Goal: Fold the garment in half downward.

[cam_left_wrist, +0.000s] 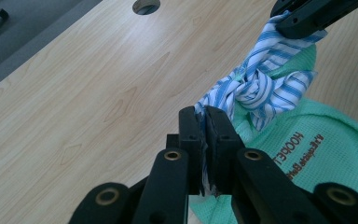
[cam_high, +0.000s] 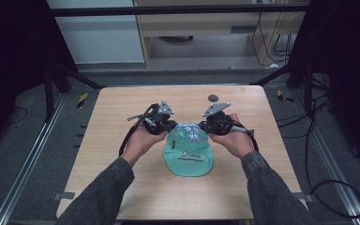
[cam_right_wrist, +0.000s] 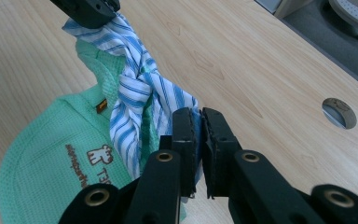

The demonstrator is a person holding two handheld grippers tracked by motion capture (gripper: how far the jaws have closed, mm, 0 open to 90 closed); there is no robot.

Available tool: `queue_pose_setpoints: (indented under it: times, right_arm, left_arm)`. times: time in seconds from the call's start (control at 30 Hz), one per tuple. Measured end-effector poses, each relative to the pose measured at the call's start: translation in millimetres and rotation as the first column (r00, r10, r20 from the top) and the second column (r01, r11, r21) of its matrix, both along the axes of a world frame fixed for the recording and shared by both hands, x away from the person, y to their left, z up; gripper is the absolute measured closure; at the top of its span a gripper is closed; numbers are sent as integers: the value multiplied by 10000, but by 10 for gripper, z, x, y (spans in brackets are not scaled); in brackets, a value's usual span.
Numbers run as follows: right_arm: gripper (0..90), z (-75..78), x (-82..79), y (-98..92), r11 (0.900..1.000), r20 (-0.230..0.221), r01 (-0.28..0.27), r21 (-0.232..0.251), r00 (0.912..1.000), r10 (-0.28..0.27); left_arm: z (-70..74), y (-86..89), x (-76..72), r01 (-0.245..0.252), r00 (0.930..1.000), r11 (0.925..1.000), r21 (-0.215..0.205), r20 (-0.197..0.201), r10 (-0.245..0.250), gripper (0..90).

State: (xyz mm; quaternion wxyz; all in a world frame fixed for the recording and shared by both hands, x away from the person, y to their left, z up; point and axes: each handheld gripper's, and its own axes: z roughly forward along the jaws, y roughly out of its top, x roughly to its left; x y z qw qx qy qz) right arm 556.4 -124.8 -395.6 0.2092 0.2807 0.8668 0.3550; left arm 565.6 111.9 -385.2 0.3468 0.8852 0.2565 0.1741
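While a green cap [cam_high: 189,154] lies flat near the middle of the wooden counter [cam_high: 112,140], both tongs pinch the blue-and-white striped ties [cam_high: 191,131] at its far edge. In the high view the left tongs [cam_high: 167,127] sit at the cap's far-left edge, held in the person's left hand [cam_high: 143,139], and the right tongs [cam_high: 205,126] sit at its far-right edge in the right hand [cam_high: 234,138]. Grey three-cornered plates top each one, and dark sleeves come in from the bottom edge.

From the left gripper view, the left tongs [cam_left_wrist: 204,122] are pressed together on one end of the striped ties [cam_left_wrist: 261,79], with cloth showing in the narrow slit between the jaws. The ties are knotted just beyond, above the green cap [cam_left_wrist: 326,154], and their other end runs up to the right tongs [cam_left_wrist: 298,23] at the top right, which clamp it.

From the right gripper view, the right tongs [cam_right_wrist: 200,122] are likewise closed on the striped ties [cam_right_wrist: 137,88], blue-striped cloth caught between the jaws. The twisted knot rises toward the left tongs [cam_right_wrist: 91,11] at the top left, which grip the far end. The green cap [cam_right_wrist: 51,154] lies beneath, printed with brown lettering and a small white animal figure. A round hole [cam_right_wrist: 339,112] is set in the counter [cam_right_wrist: 242,56] to the right.
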Motion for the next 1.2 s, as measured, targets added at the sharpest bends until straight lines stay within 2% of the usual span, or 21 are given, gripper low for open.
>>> queue_pose_setpoints:
  times: [0.67,1.2]
  right_arm:
    - [841,-93,-207,-23,9997,58,-239,-6,9997,239]
    - [840,-229,-326,-21,9991,-61,-416,-96,9991,415]
  left_arm:
    - [-95,10,-204,204,9997,9997,-104,99,-203,857]
    - [-250,31,-355,394,9991,9992,-80,-134,-395,856]
